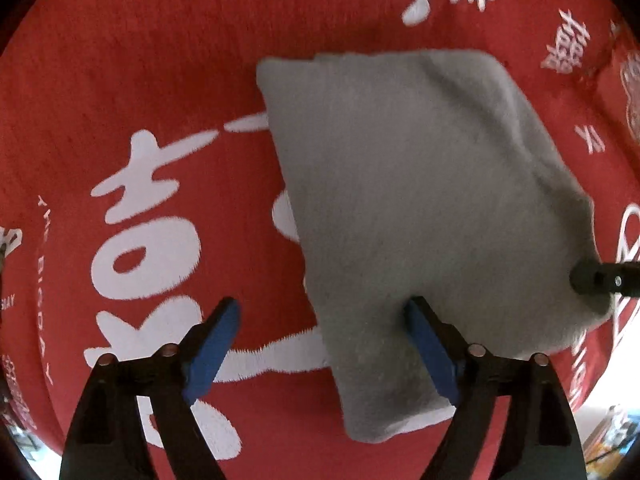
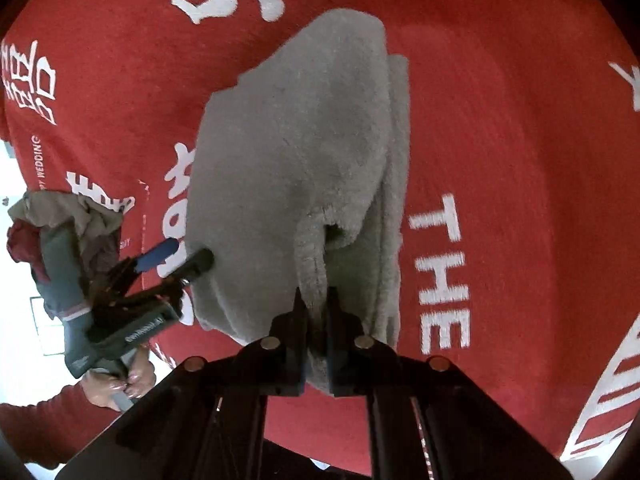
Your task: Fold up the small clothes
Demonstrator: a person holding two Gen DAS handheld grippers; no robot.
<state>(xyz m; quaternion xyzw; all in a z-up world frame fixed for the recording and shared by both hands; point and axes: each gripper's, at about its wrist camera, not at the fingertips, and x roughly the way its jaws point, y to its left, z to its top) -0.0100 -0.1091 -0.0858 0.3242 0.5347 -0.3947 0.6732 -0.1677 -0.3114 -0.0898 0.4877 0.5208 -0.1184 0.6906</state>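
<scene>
Seen from the left wrist, a grey fleecy cloth (image 1: 420,208) is laid on a red napped cover (image 1: 120,60) printed with large white characters. The cloth is soft, thick and roughly four-sided, with a doubled edge along its top and shallow creases toward its right side. The left gripper (image 1: 320,320) is held with its jaws wide apart; blue pads are fitted on the black fingers (image 1: 216,344), and nothing is clamped between them. One finger is set over the lower part of the cloth, the other over bare red cover, and contact cannot be judged. At the right edge a black finger of the right gripper (image 1: 600,278) is seen at the cloth's corner, the rest being cut off.

Seen from the right wrist, the same grey cloth (image 2: 288,140) is shown folded into layers, with a ribbed hem hanging down the middle. The right gripper (image 2: 318,300) is closed on that hem, and the fabric is pinched between its black jaws. The left gripper (image 2: 180,256) is seen at the left with its jaws spread at the cloth's edge, carried by a hand (image 2: 116,384) in a red sleeve. A heap of mixed garments (image 2: 52,232) lies at the cover's left edge; its pieces are hard to tell apart.
</scene>
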